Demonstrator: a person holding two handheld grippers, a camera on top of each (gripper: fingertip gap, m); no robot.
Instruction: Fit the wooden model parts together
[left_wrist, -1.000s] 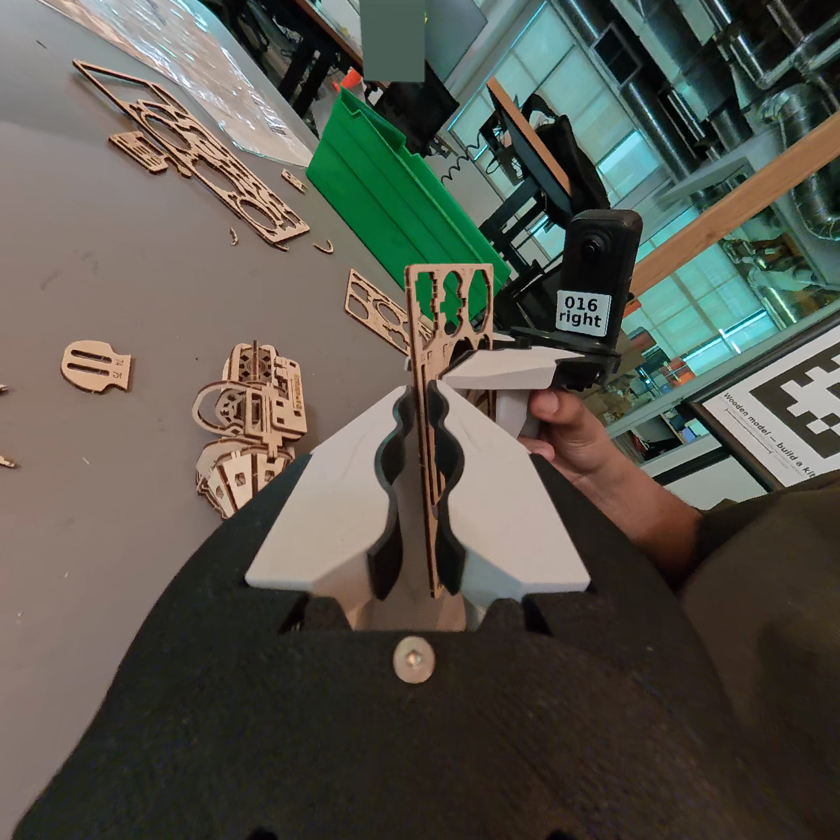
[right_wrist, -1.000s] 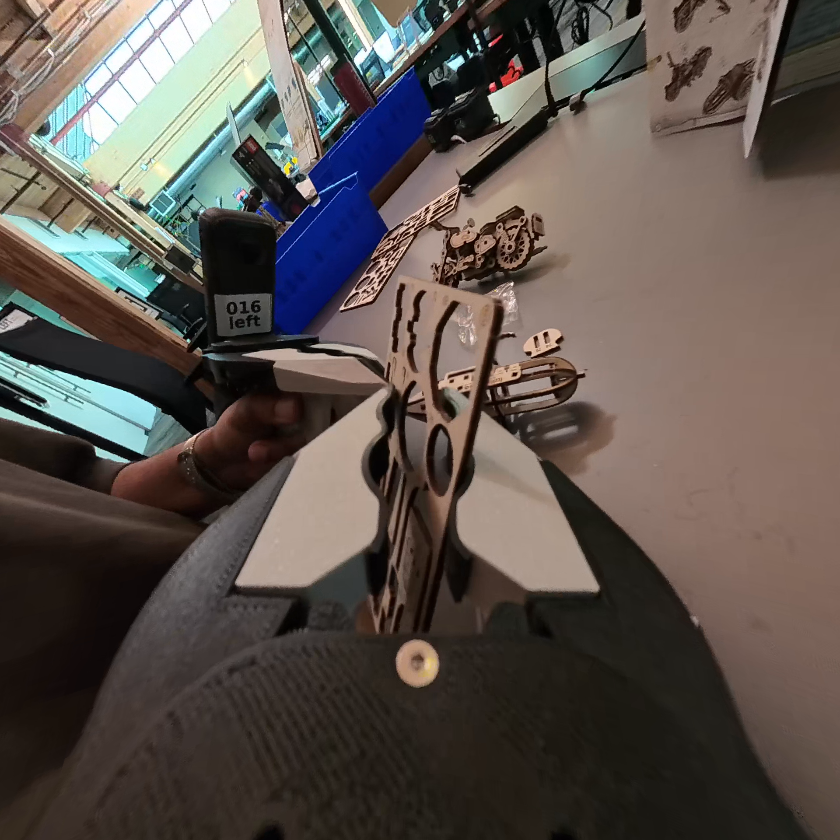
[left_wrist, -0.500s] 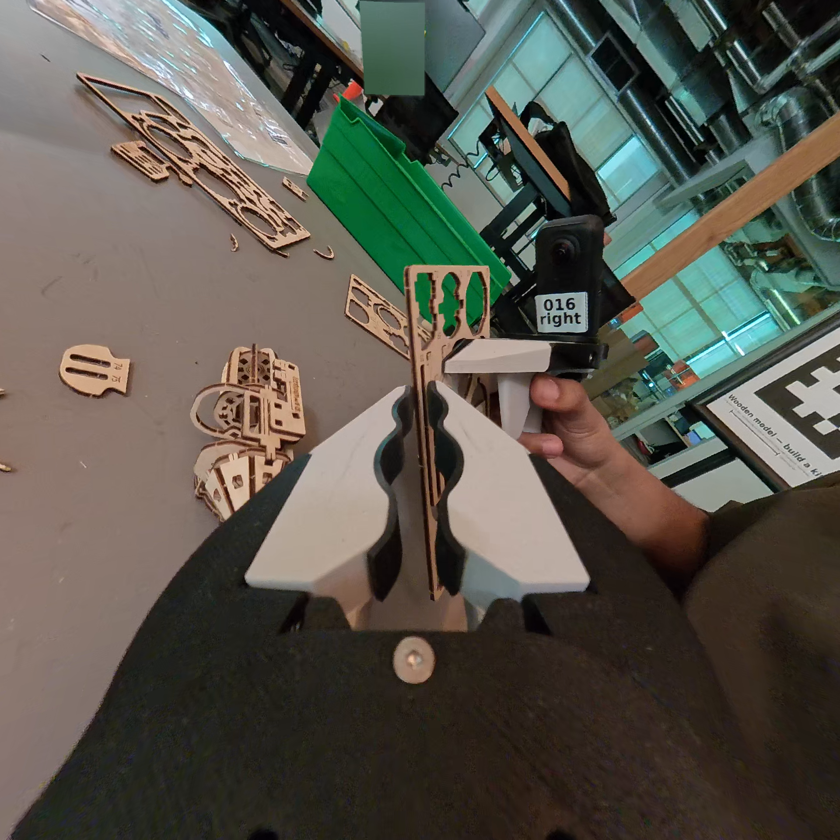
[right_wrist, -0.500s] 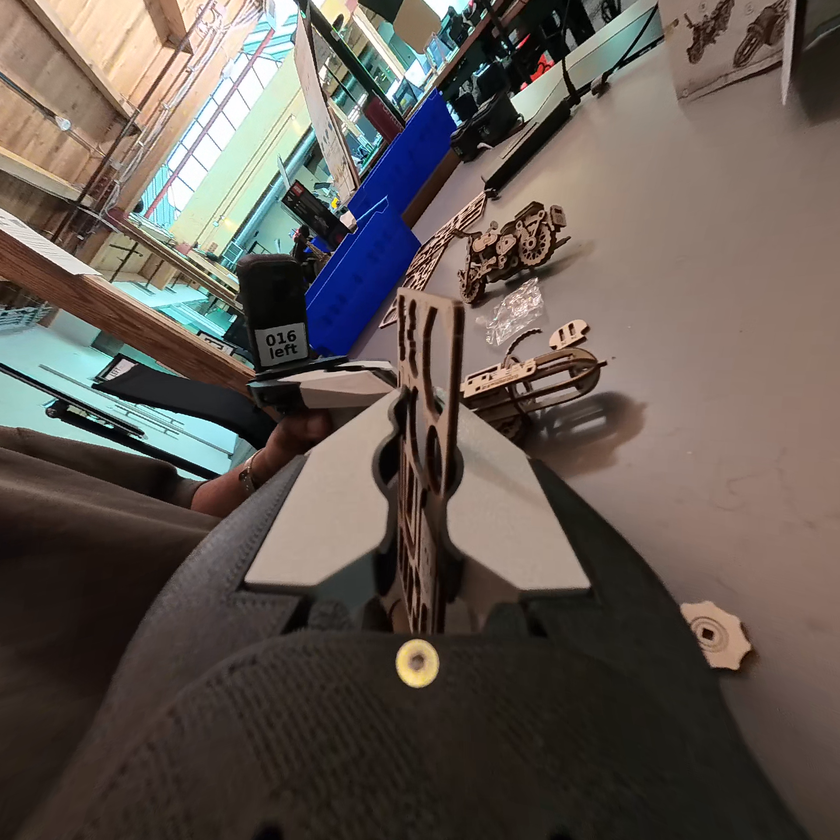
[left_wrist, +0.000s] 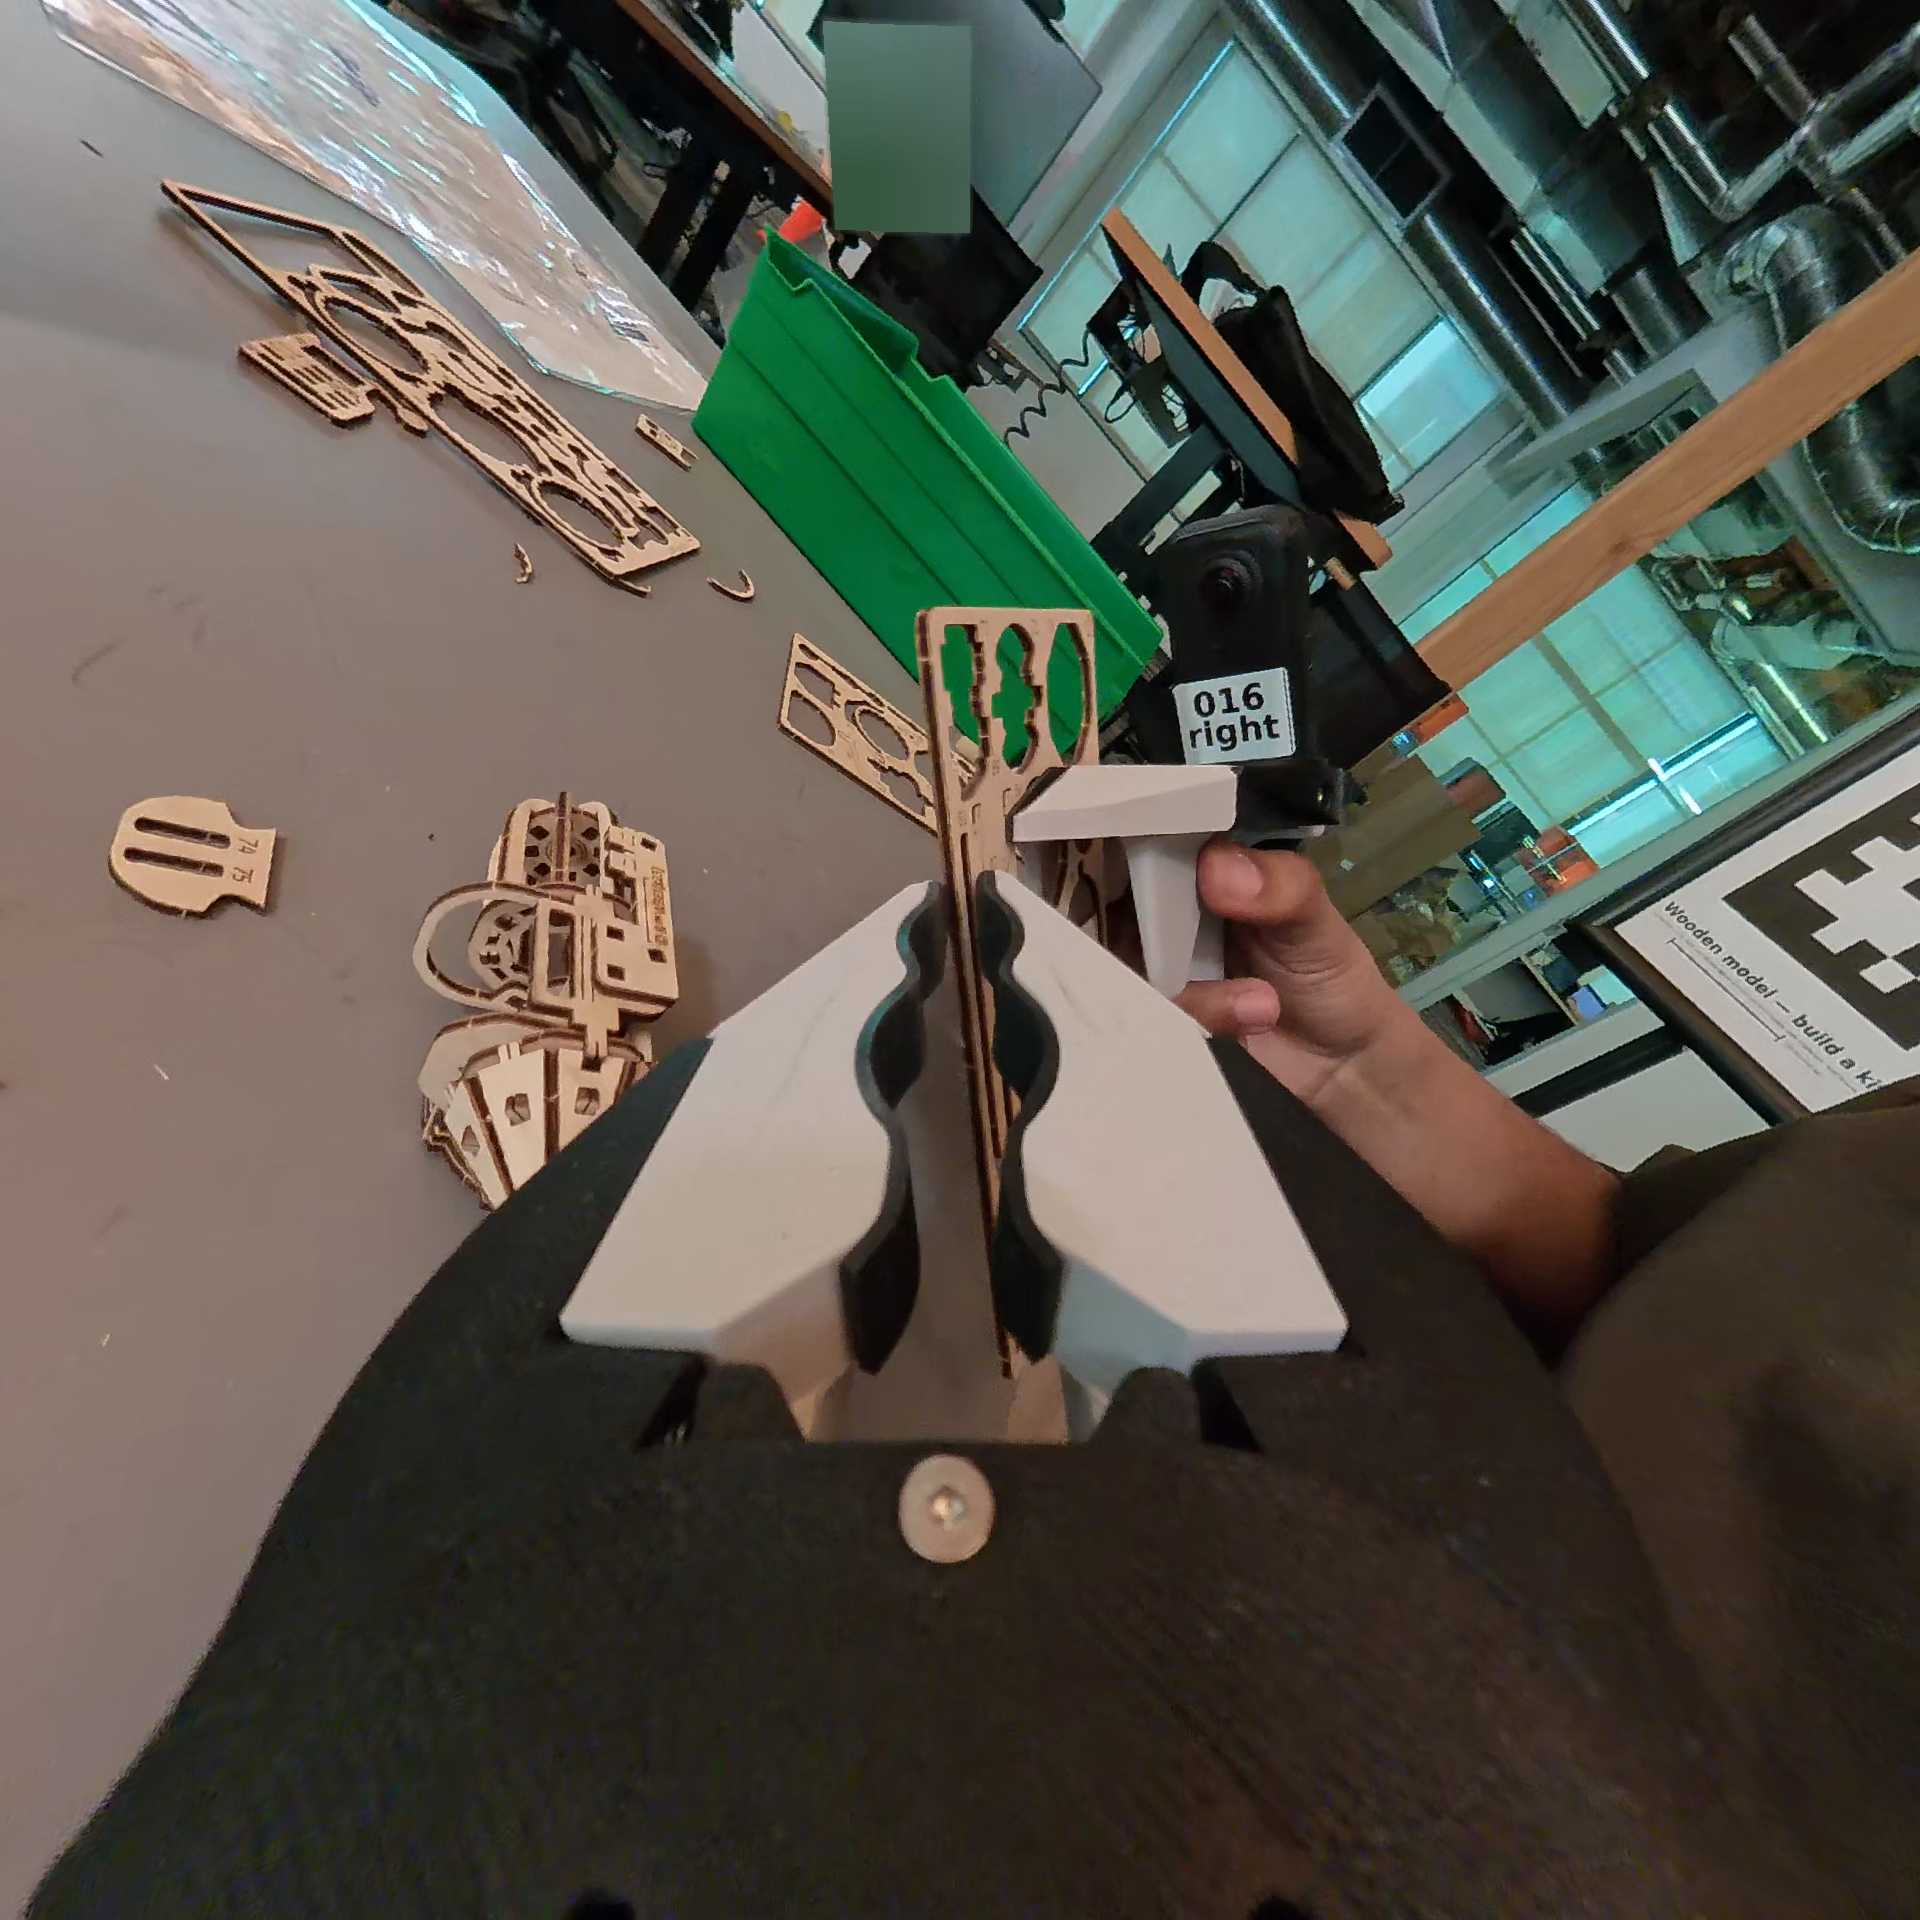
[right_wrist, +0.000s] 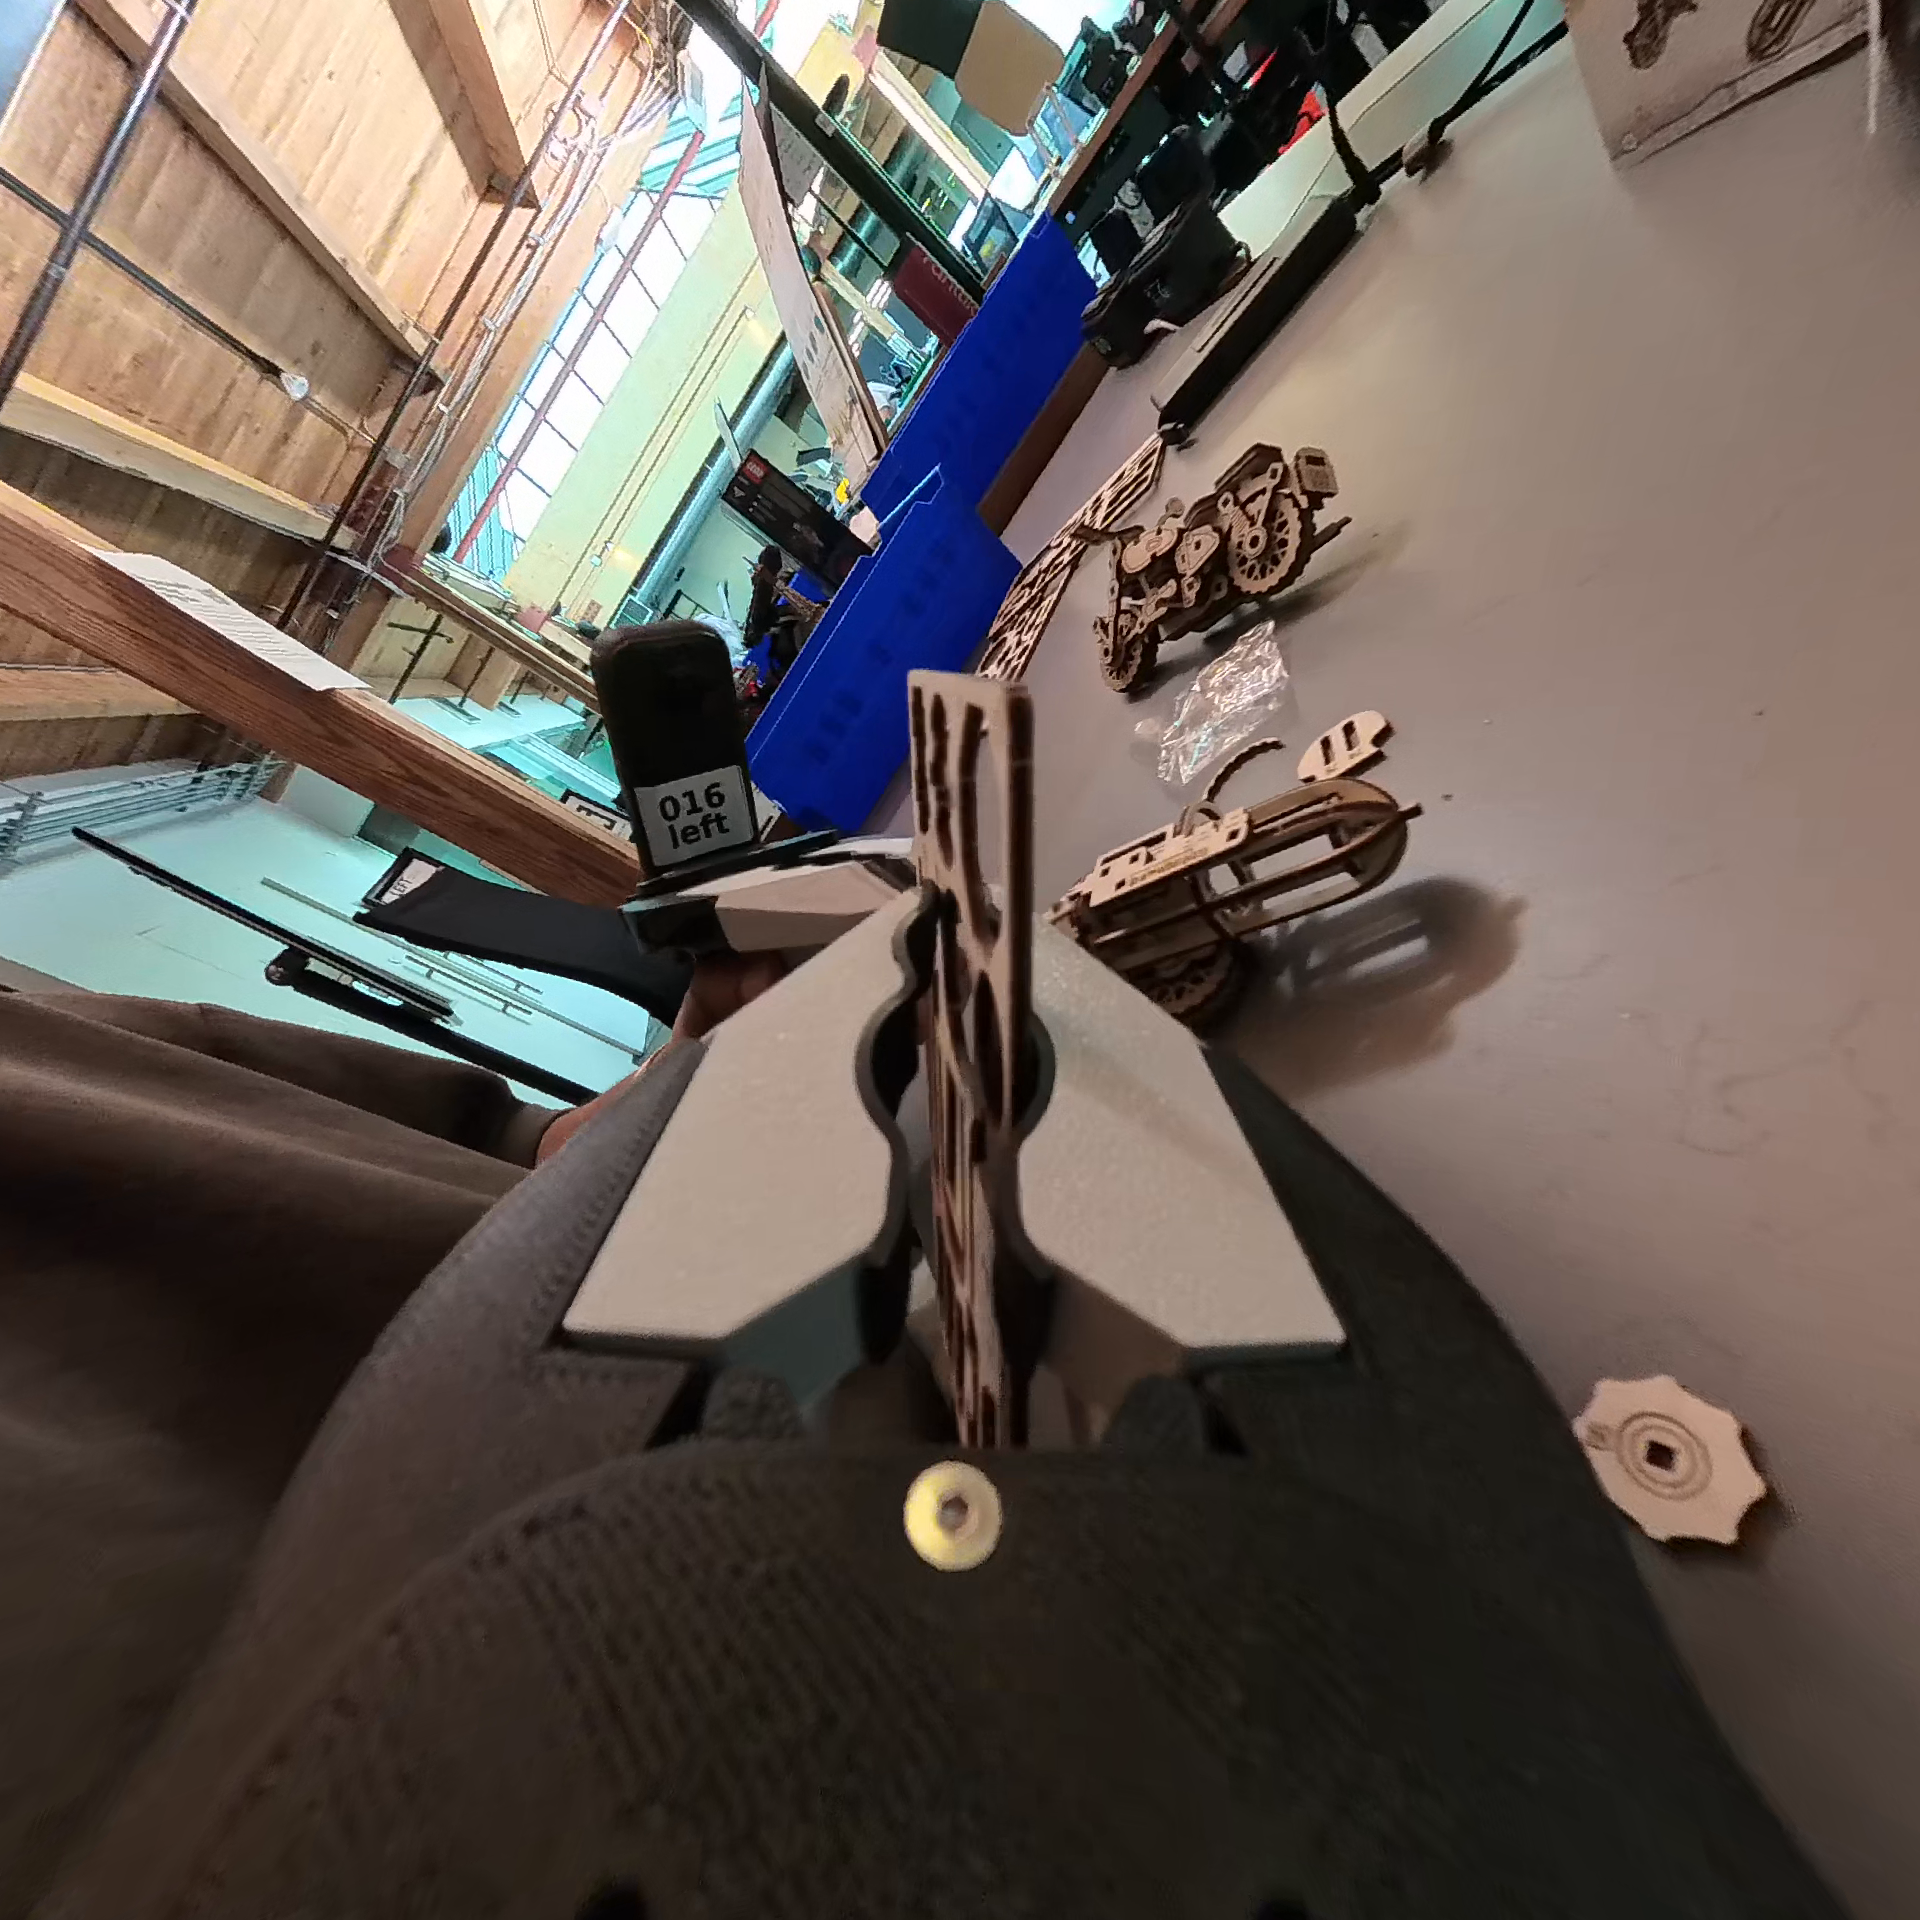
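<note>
A thin laser-cut wooden sheet (left_wrist: 971, 831) stands edge-on between the fingers of my left gripper (left_wrist: 961, 894), which is shut on it. My right gripper (right_wrist: 971, 914) is shut on the same sheet (right_wrist: 1013, 790) from the other side. Its white finger (left_wrist: 1122, 805) meets the sheet just above my left fingertips, with a hand behind it. The left gripper's finger (right_wrist: 800, 899) shows beside the sheet in the right wrist view. A partly built wooden model (left_wrist: 561, 935) lies on the grey table below, and it also shows in the right wrist view (right_wrist: 1236, 873).
An emptied sheet frame (left_wrist: 447, 384), a slotted piece (left_wrist: 192, 857) and another cut sheet (left_wrist: 852, 727) lie on the table by a green bin (left_wrist: 914, 468). A finished wooden motorcycle (right_wrist: 1205, 561), a plastic bag (right_wrist: 1226, 691), a gear disc (right_wrist: 1668, 1470) and blue bins (right_wrist: 914, 644) are on the right. Less than 4 cm separates the two grippers' tips. The finished wooden motorcycle (right_wrist: 1205, 561) sits 20 cm or so from the ends of my left fingers.
In the right wrist view the sheet has turned from face-on to nearly edge-on as the right gripper rolled. The right gripper has shifted slightly against the sheet. Both grips hold.
</note>
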